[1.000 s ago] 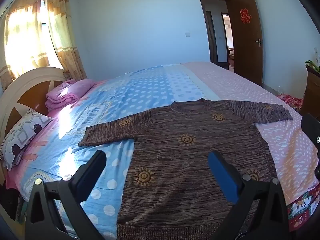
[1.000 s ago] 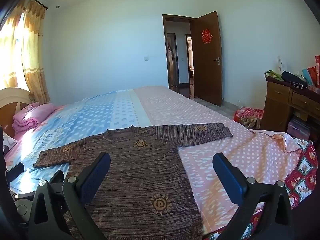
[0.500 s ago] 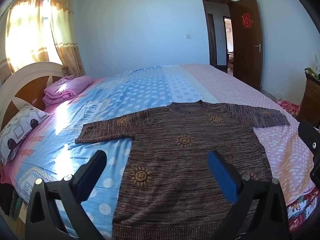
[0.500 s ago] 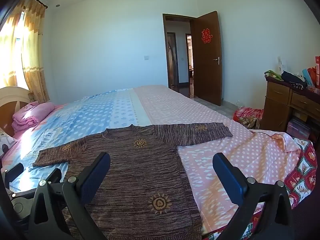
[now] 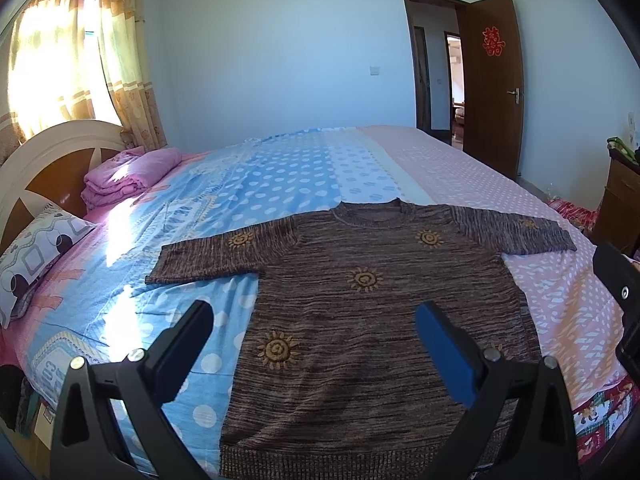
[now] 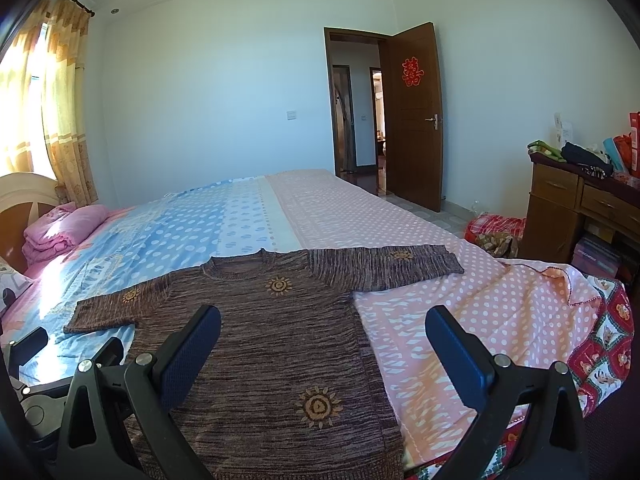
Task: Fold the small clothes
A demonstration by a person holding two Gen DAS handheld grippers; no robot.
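The left gripper (image 5: 314, 322) is spread wide and empty, held above the lower left part of the brown sweater (image 5: 372, 308). The right gripper (image 6: 322, 330) is likewise spread and empty, above the hem-side right edge. The sweater lies flat, front up, sleeves extended, on the bed (image 5: 280, 184) near its closest edge; no fold appears made. Recommended procedure: begin with the sleeves. Lower each gripper to a cuff, the left sleeve (image 5: 200, 256) and right sleeve (image 6: 400, 266), pinch one knit layer only, lift slightly, and lay each sleeve across the torso without dragging the body.
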